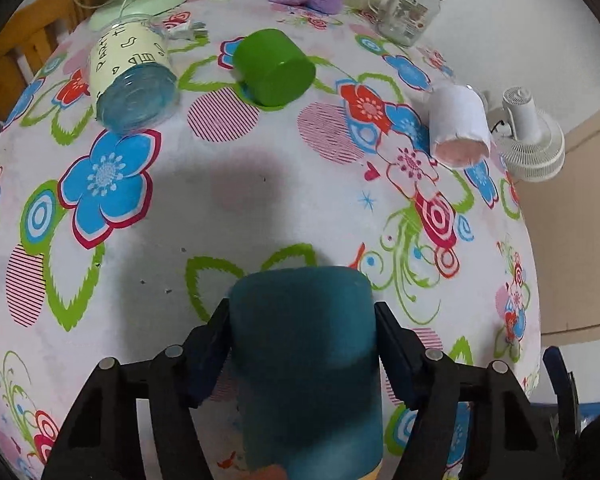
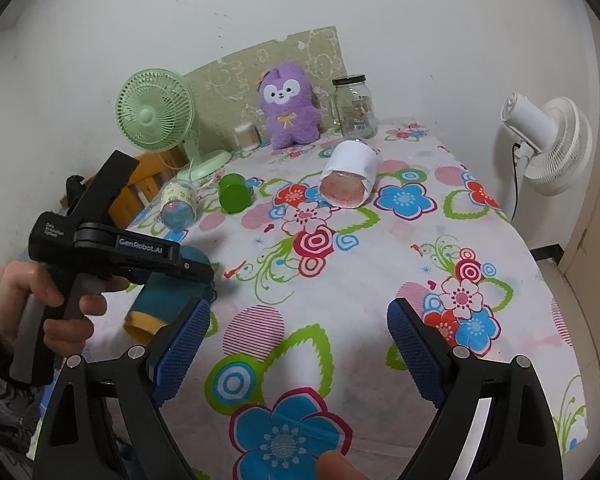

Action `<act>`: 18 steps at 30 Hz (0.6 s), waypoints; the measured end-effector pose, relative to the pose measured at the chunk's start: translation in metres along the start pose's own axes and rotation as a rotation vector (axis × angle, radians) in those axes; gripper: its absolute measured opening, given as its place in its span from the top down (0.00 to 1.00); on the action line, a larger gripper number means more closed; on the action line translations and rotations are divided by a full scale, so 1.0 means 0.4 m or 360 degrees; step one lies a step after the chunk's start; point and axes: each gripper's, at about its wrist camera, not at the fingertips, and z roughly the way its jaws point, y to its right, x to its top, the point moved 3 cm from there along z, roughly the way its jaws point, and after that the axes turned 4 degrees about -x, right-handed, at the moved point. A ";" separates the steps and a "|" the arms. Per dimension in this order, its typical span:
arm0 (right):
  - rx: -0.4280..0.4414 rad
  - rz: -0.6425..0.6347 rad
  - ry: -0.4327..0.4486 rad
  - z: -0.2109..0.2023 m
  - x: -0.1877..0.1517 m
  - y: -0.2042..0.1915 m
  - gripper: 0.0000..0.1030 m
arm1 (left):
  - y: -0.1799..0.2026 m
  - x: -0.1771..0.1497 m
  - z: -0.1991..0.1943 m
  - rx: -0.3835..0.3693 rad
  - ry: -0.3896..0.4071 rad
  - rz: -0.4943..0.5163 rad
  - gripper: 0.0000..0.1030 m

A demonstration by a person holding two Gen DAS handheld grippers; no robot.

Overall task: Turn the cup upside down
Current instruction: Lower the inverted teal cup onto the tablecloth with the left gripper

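My left gripper (image 1: 302, 316) is shut on a dark teal cup (image 1: 306, 360) with a yellow rim, held on its side just above the flowered tablecloth (image 1: 260, 200), its closed base pointing away from the camera. The right wrist view shows the same teal cup (image 2: 160, 304) in the left gripper (image 2: 204, 280) at the table's left edge, yellow rim toward the person. My right gripper (image 2: 298, 320) is open and empty above the near part of the table. Three other cups lie on their sides: a green one (image 1: 274, 66), a white-wrapped one (image 1: 458, 126) and a clear one with a yellow label (image 1: 134, 80).
At the back stand a green desk fan (image 2: 156, 116), a purple plush toy (image 2: 286, 106), a glass jar (image 2: 354, 106) and a cotton-swab container (image 2: 246, 136). A white fan (image 2: 548, 144) stands off the table's right edge. A wooden chair (image 2: 140, 192) is at the left.
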 end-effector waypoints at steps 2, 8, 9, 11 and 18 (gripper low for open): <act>0.0000 0.0005 -0.0003 0.003 0.000 0.003 0.11 | -0.001 0.001 -0.003 -0.0002 0.0010 0.0008 0.33; 0.0010 0.0004 -0.0001 0.003 0.001 0.001 0.11 | 0.015 -0.001 -0.059 -0.0017 0.0168 0.0056 0.34; 0.0010 -0.0003 0.0001 0.002 0.002 -0.002 0.11 | 0.022 -0.003 -0.078 -0.0015 0.0215 0.0076 0.34; 0.0011 -0.0009 0.0008 -0.001 0.003 -0.006 0.11 | 0.039 -0.012 -0.125 0.0004 0.0334 0.0129 0.34; 0.0020 -0.0031 0.0021 -0.010 0.005 -0.027 0.11 | 0.072 -0.057 -0.224 0.0094 0.0616 0.0225 0.34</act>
